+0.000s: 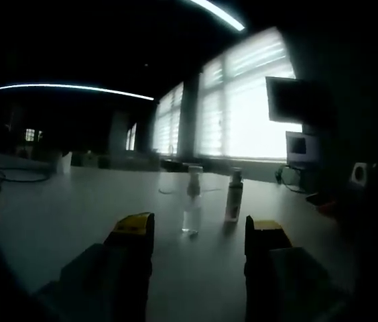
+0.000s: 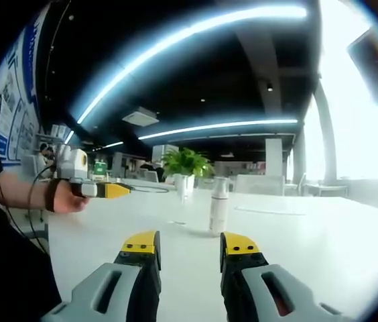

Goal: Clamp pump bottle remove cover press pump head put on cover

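Observation:
A clear pump bottle (image 1: 192, 201) with a see-through cover stands upright on the white table (image 1: 75, 215), just beyond and between my left gripper's (image 1: 199, 231) yellow-tipped jaws, which stand open and empty. A second, opaque bottle (image 1: 234, 196) stands a little to its right. The right gripper view has that white bottle (image 2: 218, 206) upright ahead of my right gripper (image 2: 190, 245), which is open and holds nothing. The clear bottle (image 2: 183, 186) is farther back, in front of a plant. A hand holds the left gripper (image 2: 105, 190) at the left, above the table.
A potted plant (image 2: 185, 163) stands at the table's far end. Bright windows (image 1: 242, 107) and a monitor (image 1: 293, 100) lie behind the bottles. A dark cable (image 1: 15, 178) lies on the table at the left. A person's arm (image 2: 21, 191) reaches in from the left.

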